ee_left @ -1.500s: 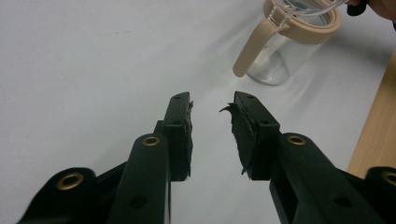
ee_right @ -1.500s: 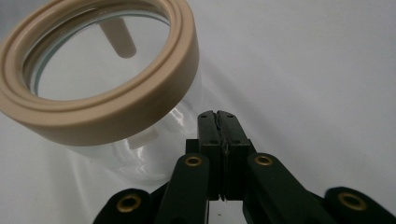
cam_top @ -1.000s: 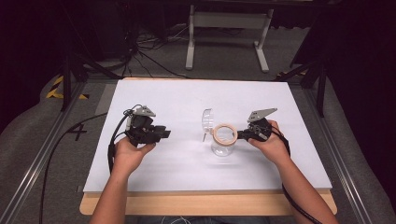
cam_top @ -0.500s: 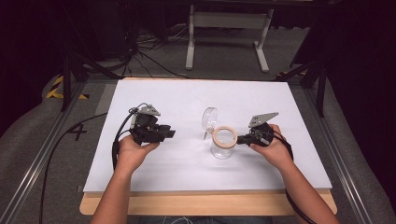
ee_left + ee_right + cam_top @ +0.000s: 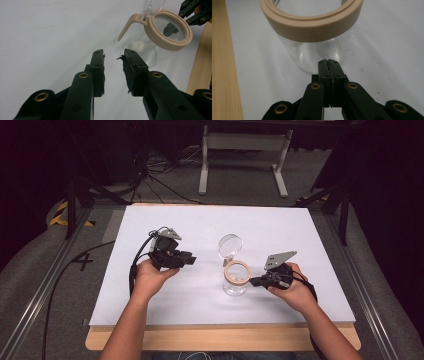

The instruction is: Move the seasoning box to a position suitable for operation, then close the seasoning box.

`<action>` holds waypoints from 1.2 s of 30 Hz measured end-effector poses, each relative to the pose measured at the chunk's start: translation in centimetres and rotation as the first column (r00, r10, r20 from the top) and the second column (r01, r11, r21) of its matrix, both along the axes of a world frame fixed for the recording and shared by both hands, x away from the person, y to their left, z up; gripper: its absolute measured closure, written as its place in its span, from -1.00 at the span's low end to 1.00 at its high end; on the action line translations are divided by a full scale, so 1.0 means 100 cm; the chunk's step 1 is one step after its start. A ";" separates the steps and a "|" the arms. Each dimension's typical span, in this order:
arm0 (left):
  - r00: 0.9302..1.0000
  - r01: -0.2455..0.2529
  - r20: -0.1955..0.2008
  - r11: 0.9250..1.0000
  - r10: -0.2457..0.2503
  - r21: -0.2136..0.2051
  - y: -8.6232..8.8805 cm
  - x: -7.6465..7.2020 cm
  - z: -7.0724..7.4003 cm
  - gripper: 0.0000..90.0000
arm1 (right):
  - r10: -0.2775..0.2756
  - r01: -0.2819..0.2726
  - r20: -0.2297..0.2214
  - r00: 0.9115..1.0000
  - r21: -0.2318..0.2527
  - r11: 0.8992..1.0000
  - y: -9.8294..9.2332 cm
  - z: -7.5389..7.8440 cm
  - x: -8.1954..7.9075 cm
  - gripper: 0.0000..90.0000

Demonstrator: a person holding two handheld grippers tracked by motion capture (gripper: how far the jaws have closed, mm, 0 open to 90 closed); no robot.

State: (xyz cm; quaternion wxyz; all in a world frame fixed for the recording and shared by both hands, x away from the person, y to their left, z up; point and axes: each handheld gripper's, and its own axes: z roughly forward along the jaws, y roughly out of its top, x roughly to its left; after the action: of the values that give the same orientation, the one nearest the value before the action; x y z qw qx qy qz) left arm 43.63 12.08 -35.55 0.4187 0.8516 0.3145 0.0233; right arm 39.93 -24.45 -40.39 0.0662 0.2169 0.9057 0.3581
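Dark room; grey carpet lying around a wooden table [image 5: 225, 341] topped with a white sheet [image 5: 200, 225] that is covering all but its near edge. Black cables are trailing over the floor beyond, beside a pale metal stand [image 5: 243, 151]; yellow-black hazard tape [image 5: 65, 215] is showing at far left, and a dark "4" mark [image 5: 83, 262] is sitting on the floor left of the table.

A clear glass jar [image 5: 236, 282] with a beige collar [image 5: 237, 272] is standing upright near the sheet's middle, its clear hinged lid [image 5: 229, 245] flipped open and leaning back on the far side. A beige latch tab [image 5: 126, 26] is curving out from the collar in the left gripper view.

The left gripper [image 5: 191, 260] is hovering left of the jar, well apart from it, jaws parted with nothing between them [image 5: 113, 60]. The right gripper [image 5: 252, 281] is sitting just right of the jar, its jaws pressed together on nothing, tips close to the glass wall [image 5: 328, 61]; whether they are touching it cannot be told.
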 end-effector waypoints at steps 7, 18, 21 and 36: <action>1.000 0.006 -0.005 1.000 -0.006 -0.005 -0.003 0.002 0.000 0.56 | 0.047 -0.047 0.001 0.999 -0.011 0.999 0.012 0.001 -0.011 1.00; 1.000 0.005 -0.026 1.000 -0.006 -0.019 0.000 0.003 0.000 0.63 | 0.094 -0.094 -0.010 0.995 -0.018 0.995 0.024 0.000 -0.017 1.00; 1.000 0.001 -0.026 1.000 -0.002 -0.012 0.000 0.003 0.000 0.68 | 0.090 -0.090 -0.009 0.996 -0.010 0.996 0.022 0.002 -0.017 1.00; 0.997 0.029 0.068 0.997 -0.024 -0.071 -0.009 -0.006 0.016 0.99 | 0.041 -0.045 0.049 0.998 0.088 0.995 -0.004 0.032 -0.018 1.00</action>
State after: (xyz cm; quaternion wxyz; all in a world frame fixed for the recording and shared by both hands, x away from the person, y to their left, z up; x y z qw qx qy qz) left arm 43.00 11.21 -33.98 0.4599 0.8387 0.2896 0.0351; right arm 38.08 -24.87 -37.16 0.0703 0.1917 0.8916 0.4043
